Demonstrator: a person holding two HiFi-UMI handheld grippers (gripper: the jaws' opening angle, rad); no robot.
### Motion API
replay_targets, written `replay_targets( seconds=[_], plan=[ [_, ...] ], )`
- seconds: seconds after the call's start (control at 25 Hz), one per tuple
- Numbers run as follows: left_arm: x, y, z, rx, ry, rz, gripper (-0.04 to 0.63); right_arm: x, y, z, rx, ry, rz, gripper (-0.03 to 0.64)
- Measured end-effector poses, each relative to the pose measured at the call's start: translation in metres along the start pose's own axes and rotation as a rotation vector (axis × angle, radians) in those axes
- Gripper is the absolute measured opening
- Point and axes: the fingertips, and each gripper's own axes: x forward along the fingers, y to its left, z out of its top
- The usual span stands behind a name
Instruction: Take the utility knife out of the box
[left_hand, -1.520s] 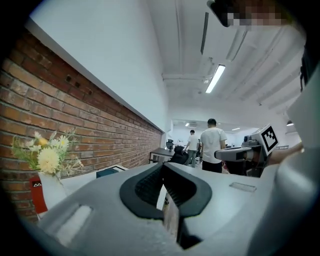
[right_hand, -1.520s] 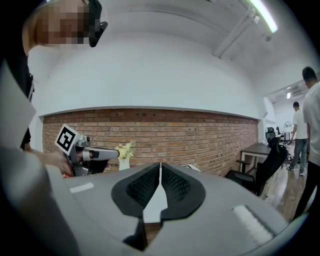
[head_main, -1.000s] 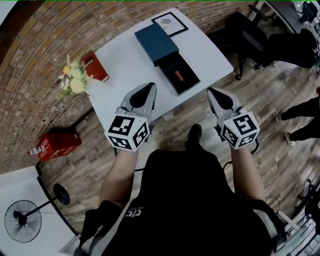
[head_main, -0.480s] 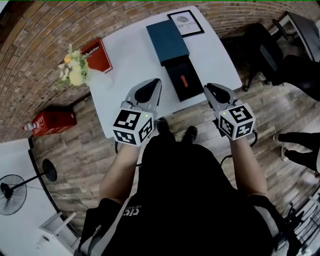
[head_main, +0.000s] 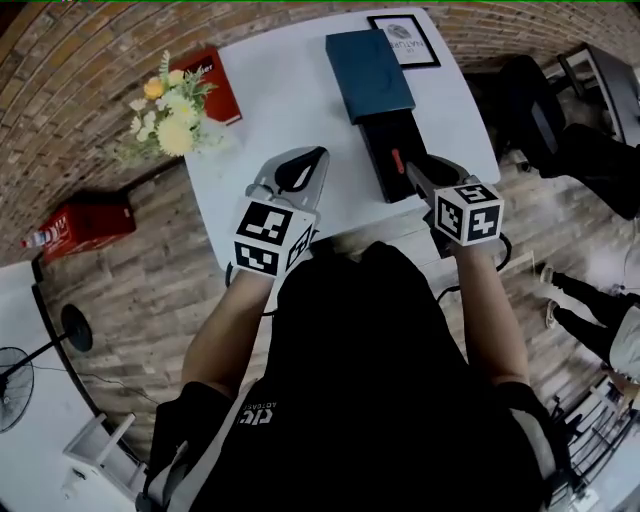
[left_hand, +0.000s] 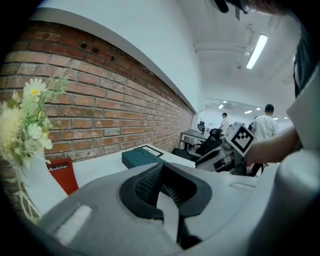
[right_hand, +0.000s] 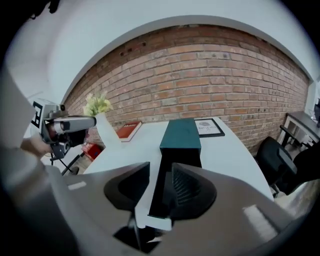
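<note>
While the utility knife lies in the open black box on the right, you're reaching: your right gripper, jaws just spread with nothing gripped, hovers at its near end and should straddle the knife, your left gripper pressed together, empty.

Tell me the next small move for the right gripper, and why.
Probably lower the right gripper a little onto the orange utility knife in the open black tray. Its jaws have just been opening and stand apart with nothing gripped, lined up over the tray, so the knife is not yet between them.
</note>
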Motion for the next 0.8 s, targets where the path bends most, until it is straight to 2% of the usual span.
replay_targets(
  seconds=[0.08, 0.16, 0.36, 0.52, 0.8],
  plan=[
    [0.001, 0.004, -0.013, 0.01, 0.026, -0.017, 0.008, 0.014, 0.005, -0.015, 0.0, 0.066, -0.009, 0.174],
    [-0.001, 0.01, -0.022, -0.026, 0.029, -0.023, 0.008, 0.024, 0.01, -0.029, 0.013, 0.11, -0.01, 0.202],
    [0.01, 0.029, -0.027, -0.083, 0.008, -0.005, 0.008, 0.036, 0.004, -0.044, -0.01, 0.187, -0.02, 0.239],
    [0.032, 0.03, -0.029, -0.083, 0.015, -0.031, 0.008, 0.054, -0.009, -0.051, -0.049, 0.256, -0.008, 0.235],
    [0.062, 0.028, -0.031, -0.121, 0.011, -0.03, 0.008, 0.082, -0.033, -0.073, -0.09, 0.379, -0.019, 0.16]
  ],
)
